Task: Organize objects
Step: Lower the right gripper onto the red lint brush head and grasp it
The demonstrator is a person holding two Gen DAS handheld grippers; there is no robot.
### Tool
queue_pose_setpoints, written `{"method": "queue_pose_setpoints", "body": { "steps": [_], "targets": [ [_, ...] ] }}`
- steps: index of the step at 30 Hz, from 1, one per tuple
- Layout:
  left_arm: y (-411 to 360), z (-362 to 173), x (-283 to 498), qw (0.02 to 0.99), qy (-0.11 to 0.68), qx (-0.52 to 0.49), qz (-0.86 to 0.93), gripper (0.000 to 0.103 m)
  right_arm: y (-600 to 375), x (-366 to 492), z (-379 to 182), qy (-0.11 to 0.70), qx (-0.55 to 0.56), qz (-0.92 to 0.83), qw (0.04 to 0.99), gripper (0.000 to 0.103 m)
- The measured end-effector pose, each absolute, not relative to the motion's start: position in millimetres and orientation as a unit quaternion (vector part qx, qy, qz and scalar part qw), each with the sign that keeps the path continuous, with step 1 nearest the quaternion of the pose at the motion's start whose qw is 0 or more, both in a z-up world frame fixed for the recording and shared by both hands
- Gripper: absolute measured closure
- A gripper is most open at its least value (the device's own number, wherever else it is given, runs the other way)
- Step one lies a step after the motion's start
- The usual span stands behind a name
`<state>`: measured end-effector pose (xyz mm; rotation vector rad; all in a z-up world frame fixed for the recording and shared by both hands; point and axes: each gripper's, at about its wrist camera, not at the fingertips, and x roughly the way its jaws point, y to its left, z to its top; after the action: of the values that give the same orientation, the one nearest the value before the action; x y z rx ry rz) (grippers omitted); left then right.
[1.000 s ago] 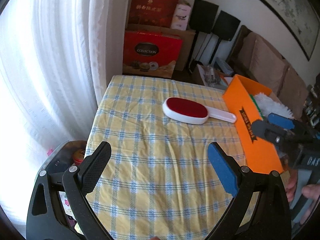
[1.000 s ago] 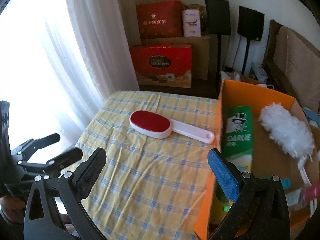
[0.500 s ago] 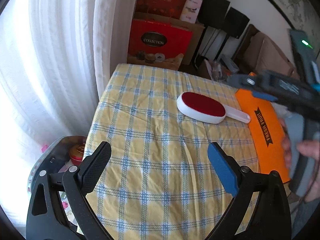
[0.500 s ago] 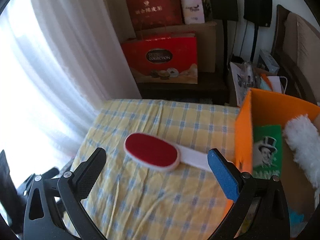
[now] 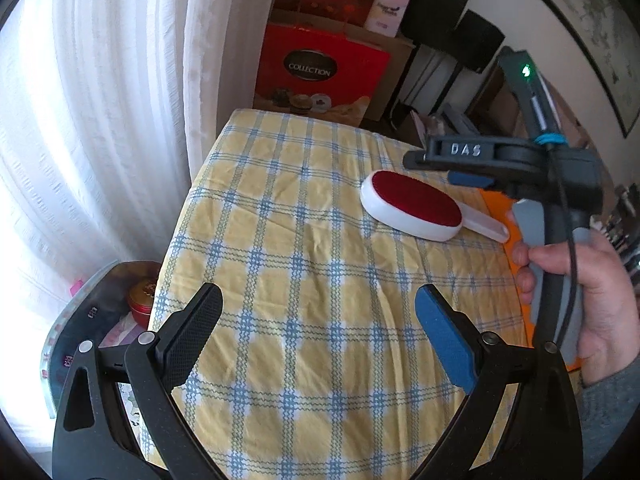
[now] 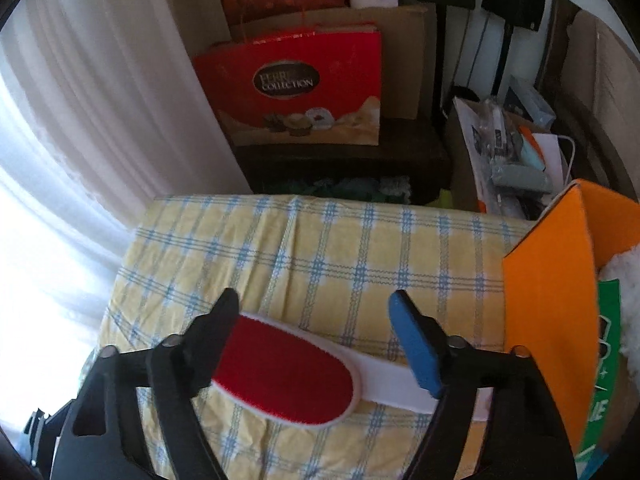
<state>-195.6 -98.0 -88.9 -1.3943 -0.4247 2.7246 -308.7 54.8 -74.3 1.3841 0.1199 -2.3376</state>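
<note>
lint brush | between closing right hand-held gripper fingers, unpinched | left hand-held gripper spread | right view only: orange box

The checked cloth is lying bare ahead of the left gripper, giving open passage up to the brush near the far right. The right gripper and the hand holding it are crowding that right side, with the brush between its jaws, which have just been closing. The orange box is walling off the right edge, and the curtain is hanging along the left.
</note>
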Motion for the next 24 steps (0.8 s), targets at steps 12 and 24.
{"method": "queue_pose_setpoints", "body": {
  "steps": [12, 24],
  "targets": [
    [-94.3, -96.4, -188.4, 0.046, -0.138, -0.459, 0.877, 0.006, 55.8, -293.8, -89.0, 0.018, 0.532, -0.807, 0.255, 0.049],
    [-69.4, -98.8, -161.5, 0.077, -0.097, -0.468, 0.875, 0.006, 63.4, -225.8, -91.6, 0.027, 0.533, -0.789, 0.304, 0.049]
  ]
}}
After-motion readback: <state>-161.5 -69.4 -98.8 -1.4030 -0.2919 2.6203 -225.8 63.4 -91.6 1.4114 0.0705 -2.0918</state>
